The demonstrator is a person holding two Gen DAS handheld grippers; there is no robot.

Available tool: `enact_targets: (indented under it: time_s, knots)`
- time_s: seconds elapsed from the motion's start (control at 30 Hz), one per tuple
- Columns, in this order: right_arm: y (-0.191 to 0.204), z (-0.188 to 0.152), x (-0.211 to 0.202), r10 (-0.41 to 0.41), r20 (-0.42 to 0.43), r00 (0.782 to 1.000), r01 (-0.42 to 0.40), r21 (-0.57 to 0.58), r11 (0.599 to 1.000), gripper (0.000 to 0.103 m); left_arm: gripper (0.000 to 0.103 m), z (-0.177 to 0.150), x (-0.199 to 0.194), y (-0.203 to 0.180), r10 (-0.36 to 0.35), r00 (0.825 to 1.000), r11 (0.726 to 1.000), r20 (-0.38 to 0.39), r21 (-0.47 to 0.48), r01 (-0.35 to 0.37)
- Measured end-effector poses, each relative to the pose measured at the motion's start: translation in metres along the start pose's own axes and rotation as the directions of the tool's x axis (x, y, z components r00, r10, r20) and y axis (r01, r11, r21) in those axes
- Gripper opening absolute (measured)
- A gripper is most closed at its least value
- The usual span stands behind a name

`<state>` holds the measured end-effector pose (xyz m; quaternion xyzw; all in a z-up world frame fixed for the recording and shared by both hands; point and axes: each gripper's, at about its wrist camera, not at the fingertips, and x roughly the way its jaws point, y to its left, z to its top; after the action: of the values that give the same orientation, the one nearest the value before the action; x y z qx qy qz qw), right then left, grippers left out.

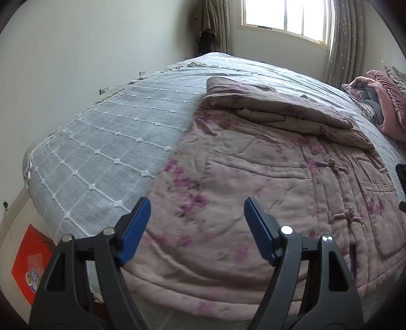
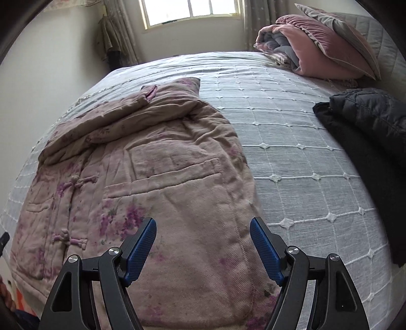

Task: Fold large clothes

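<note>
Bedroom scene from two wrist cameras, both looking down onto one bed (image 2: 291, 142) covered with a grey spread crossed by white stitched lines. One large garment, a pink quilted jacket (image 2: 165, 177) with purple flower print, lies flat on the near half of the bed. Two knotted cloth fasteners show on its front, and its upper part, sleeve included, is folded across the body. At the head of the bed, well apart from the jacket, sits one pile of pink and grey bedding with pillows (image 2: 317, 48). One dark padded garment (image 2: 368, 119) lies at the bed's right edge. One window (image 2: 190, 10) with curtains stands at the far wall. One red box (image 1: 30, 261) sits on the floor beside the bed.

Two grippers are in view, each with two blue fingers. The left gripper (image 1: 197, 228) has its jaws spread wide with nothing between them; it hangs tilted downward over the jacket's left hem edge, apart from the cloth. The right gripper (image 2: 203, 247) is likewise spread wide and holds nothing, pointing steeply down over the jacket's lower right part.
</note>
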<state>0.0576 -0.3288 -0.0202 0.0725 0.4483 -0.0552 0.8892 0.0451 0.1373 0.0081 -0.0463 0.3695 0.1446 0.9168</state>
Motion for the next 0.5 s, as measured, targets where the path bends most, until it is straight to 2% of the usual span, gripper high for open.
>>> enact_targets:
  time_s: [0.1, 0.23, 0.37, 0.43, 0.5]
  knots:
    - [-0.004, -0.002, -0.008, 0.006, 0.011, 1.0, -0.006, 0.015, 1.0, 0.077, 0.076, -0.008, 0.001, 0.019, 0.018, 1.0, 1.0, 0.002, -0.006, -0.018]
    - [-0.021, -0.009, -0.014, 0.014, -0.007, 1.0, -0.013, 0.089, 0.996, 0.077, 0.076, -0.024, 0.014, 0.058, 0.035, 0.998, 0.998, -0.051, -0.052, -0.038]
    - [-0.048, -0.028, -0.012, 0.024, -0.067, 0.997, -0.01, 0.202, 0.979, 0.077, 0.076, -0.037, 0.023, 0.095, -0.007, 0.995, 0.99, -0.104, -0.143, -0.008]
    - [-0.057, -0.041, -0.008, 0.047, -0.115, 0.992, -0.017, 0.251, 0.968, 0.077, 0.076, -0.042, 0.026, 0.107, -0.056, 0.992, 0.982, -0.116, -0.183, 0.034]
    - [-0.065, -0.05, -0.009, 0.069, -0.128, 0.989, -0.028, 0.294, 0.955, 0.077, 0.076, -0.047, 0.027, 0.114, -0.109, 0.986, 0.972, -0.125, -0.219, 0.08]
